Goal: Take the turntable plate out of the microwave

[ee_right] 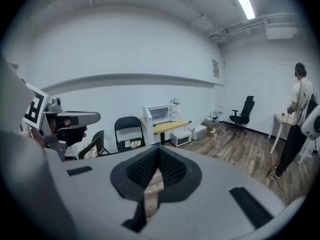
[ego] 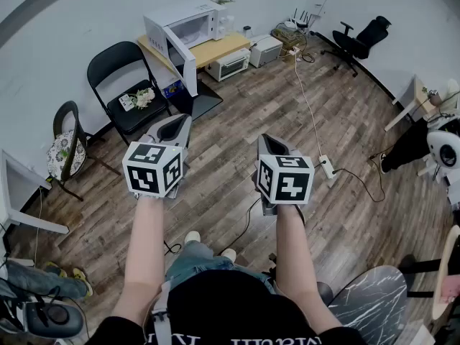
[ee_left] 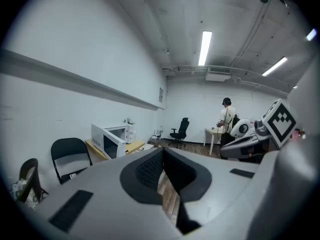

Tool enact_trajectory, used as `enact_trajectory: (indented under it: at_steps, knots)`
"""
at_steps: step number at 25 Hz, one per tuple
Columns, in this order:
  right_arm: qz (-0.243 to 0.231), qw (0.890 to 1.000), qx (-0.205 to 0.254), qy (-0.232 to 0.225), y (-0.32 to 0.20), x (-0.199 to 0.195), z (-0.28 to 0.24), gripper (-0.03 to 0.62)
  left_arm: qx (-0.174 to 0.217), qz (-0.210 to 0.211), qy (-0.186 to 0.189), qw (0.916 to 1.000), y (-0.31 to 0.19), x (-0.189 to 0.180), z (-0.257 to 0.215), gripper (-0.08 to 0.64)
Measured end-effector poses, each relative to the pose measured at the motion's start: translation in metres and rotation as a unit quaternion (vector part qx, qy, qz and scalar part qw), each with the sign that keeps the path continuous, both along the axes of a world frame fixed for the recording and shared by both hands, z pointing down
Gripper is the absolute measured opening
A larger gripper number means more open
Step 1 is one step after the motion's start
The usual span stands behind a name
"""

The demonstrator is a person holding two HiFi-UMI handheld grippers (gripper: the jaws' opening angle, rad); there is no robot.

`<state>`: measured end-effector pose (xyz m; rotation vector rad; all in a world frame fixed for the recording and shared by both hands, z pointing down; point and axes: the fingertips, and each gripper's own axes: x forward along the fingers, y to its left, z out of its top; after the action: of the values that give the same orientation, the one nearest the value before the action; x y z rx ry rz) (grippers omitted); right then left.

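Wood-plank floor bounded by white walls. A white microwave sits on a low wooden table against the far wall, its door swung open toward the room. The turntable plate cannot be made out in the bright cavity. A toaster oven stands just beside the table. To the table's left is a black folding chair carrying a small bunch of flowers. A power strip with a white cable lies on the floor right of the grippers, and an office chair stands at far right. The left gripper and right gripper are side by side, well apart from the microwave, both clenched on nothing.
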<state>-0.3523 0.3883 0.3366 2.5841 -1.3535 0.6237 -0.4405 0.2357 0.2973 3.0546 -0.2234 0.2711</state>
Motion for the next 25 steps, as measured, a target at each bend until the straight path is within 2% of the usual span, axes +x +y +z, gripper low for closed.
enact_trajectory:
  at_steps: [7,10,14,20,21,22,23,24,25]
  knots:
    - [0.031,0.999,0.003,0.018,-0.026,0.007,-0.014,0.015,-0.014,0.018,-0.01,0.9997,-0.034,0.009,0.003,0.011]
    - [0.049,0.999,0.003,0.019,-0.033,0.013,-0.016,0.014,-0.007,0.03,-0.02,0.9993,-0.044,0.019,0.004,0.011]
    - [0.067,0.997,0.011,0.032,-0.046,0.02,-0.019,0.015,0.008,0.045,-0.017,0.9988,-0.058,0.031,0.003,0.011]
    - [0.079,0.996,0.01,0.04,-0.07,0.019,-0.017,0.019,-0.007,0.068,-0.013,0.9975,-0.079,0.039,0.008,0.014]
    - [0.078,0.996,0.017,0.039,-0.075,0.018,-0.017,0.116,-0.01,0.074,-0.008,0.9972,-0.081,0.041,0.007,0.038]
    - [0.078,0.996,0.027,0.035,-0.079,0.017,-0.017,0.242,-0.014,0.079,-0.006,0.9968,-0.083,0.043,0.008,0.162]
    - [0.08,0.996,0.035,0.032,-0.081,0.017,-0.016,0.282,-0.018,0.082,-0.006,0.9964,-0.085,0.045,0.009,0.313]
    - [0.084,0.995,0.038,0.032,-0.083,0.017,-0.014,0.309,-0.02,0.082,-0.009,0.9964,-0.088,0.046,0.012,0.366]
    - [0.09,0.995,0.035,0.033,-0.083,0.018,-0.012,0.321,-0.021,0.079,-0.012,0.9966,-0.091,0.047,0.014,0.387]
